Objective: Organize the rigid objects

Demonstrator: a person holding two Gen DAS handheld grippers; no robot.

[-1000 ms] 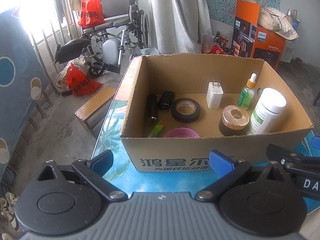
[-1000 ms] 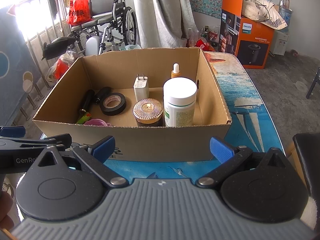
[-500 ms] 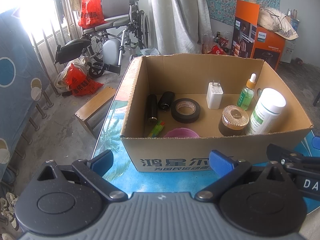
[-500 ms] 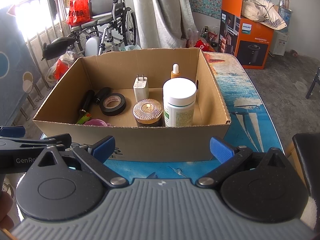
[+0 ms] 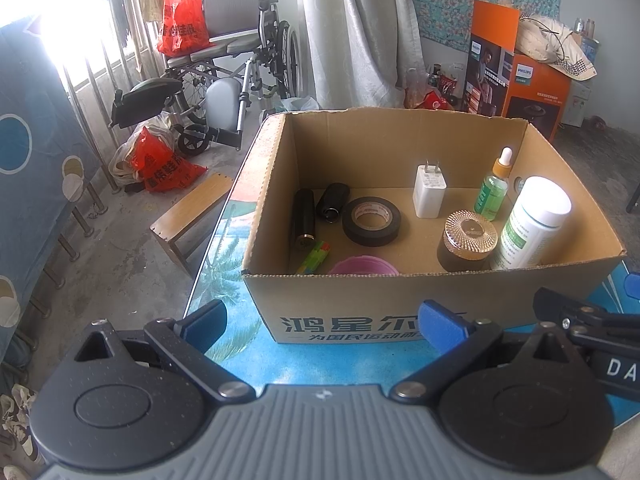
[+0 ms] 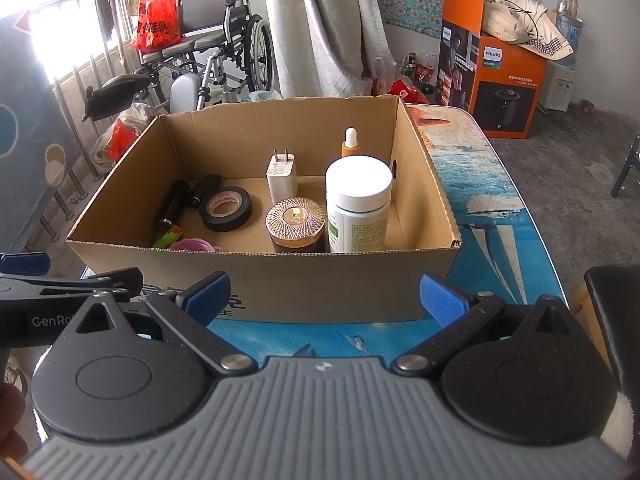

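Observation:
A cardboard box [image 5: 400,312] [image 6: 320,280] stands on a blue patterned table. Inside lie a black tape roll [image 5: 371,221] [image 6: 226,208], a white charger plug [image 5: 429,192] [image 6: 282,175], a green dropper bottle [image 5: 494,188], a gold-lidded jar [image 5: 469,240] [image 6: 295,222], a white-capped bottle [image 5: 534,222] [image 6: 358,202], two black cylinders [image 5: 304,218], a green and orange piece [image 5: 314,257] and a pink lid [image 5: 362,266]. My left gripper [image 5: 324,322] and right gripper [image 6: 324,296] hover side by side before the box's near wall, both open and empty.
A wheelchair [image 5: 236,60] with red bags, a small wooden bench [image 5: 188,212] and railings are on the left floor. An orange appliance box [image 6: 500,76] stands at the back right. The table [image 6: 492,208] extends to the right of the box.

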